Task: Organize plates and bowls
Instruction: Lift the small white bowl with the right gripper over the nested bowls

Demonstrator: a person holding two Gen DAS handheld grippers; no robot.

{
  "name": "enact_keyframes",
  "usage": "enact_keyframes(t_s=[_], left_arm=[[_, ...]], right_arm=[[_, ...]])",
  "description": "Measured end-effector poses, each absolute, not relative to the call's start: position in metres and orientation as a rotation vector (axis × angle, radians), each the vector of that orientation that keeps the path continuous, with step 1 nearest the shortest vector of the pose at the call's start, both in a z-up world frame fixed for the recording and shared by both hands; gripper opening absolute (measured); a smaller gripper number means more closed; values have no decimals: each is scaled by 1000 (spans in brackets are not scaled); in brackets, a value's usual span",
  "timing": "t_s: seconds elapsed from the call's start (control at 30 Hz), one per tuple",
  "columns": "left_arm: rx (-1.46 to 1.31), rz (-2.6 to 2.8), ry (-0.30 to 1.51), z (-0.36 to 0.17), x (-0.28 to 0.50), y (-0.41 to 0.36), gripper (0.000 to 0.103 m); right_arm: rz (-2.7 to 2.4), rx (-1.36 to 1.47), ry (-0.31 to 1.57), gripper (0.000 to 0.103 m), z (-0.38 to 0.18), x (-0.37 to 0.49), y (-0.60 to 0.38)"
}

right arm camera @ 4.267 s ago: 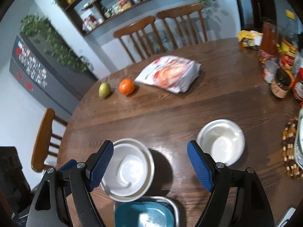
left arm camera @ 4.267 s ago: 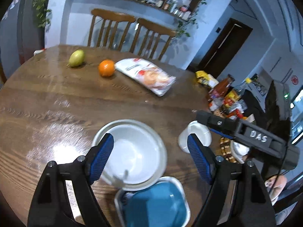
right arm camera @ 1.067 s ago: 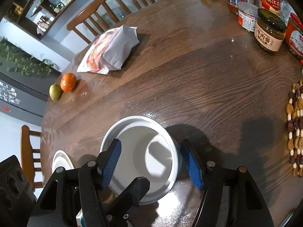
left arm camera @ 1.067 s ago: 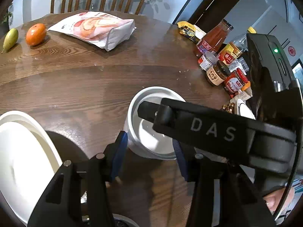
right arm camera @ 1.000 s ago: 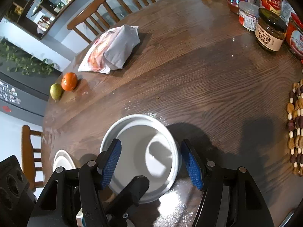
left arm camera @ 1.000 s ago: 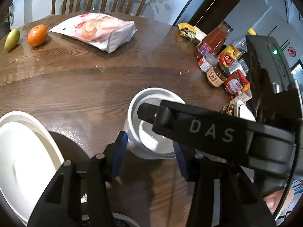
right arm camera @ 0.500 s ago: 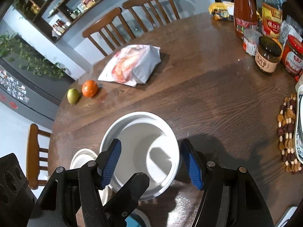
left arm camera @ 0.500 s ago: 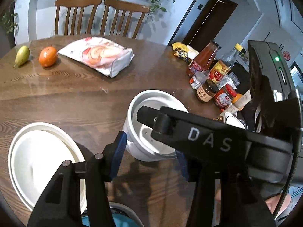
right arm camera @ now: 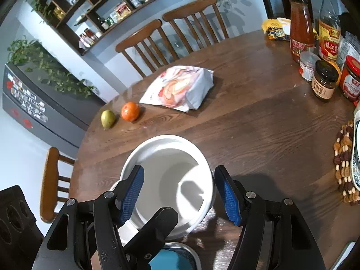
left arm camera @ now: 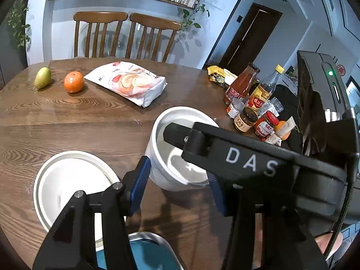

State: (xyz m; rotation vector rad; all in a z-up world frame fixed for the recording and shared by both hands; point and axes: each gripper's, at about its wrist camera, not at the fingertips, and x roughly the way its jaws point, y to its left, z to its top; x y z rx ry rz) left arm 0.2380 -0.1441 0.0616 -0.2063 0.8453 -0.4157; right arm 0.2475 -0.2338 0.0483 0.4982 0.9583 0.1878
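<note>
A small white bowl [left arm camera: 177, 135] is held up above the wooden table [left arm camera: 67, 121]. My left gripper [left arm camera: 177, 180] is shut on it, its blue pads against the bowl's sides. My right gripper [right arm camera: 180, 191] also spans the bowl [right arm camera: 166, 171], its blue pads at the rim on both sides. A wider white bowl [left arm camera: 67, 186] rests on the table to the left, below the lifted bowl. In the right wrist view only an edge of it [right arm camera: 114, 186] shows behind the small bowl.
A teal bowl in a metal tray [left arm camera: 148, 252] sits at the near edge. A snack bag [left arm camera: 128, 83], an orange [left arm camera: 73, 81] and a pear [left arm camera: 42, 77] lie farther back. Sauce bottles and jars [left arm camera: 249, 105] crowd the right side, with a beaded mat [right arm camera: 344, 162].
Both grippers have closed in on the small white bowl and lifted it off the table. It has since risen and shifted left toward the wider white bowl.
</note>
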Motion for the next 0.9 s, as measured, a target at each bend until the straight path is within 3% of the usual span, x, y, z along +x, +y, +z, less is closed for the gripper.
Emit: enact_keyframes(t_s=[0.9], left_arm=[[-241, -243, 873, 59, 227, -79, 50]], right_arm=[[348, 485, 945, 68, 45, 252, -161]])
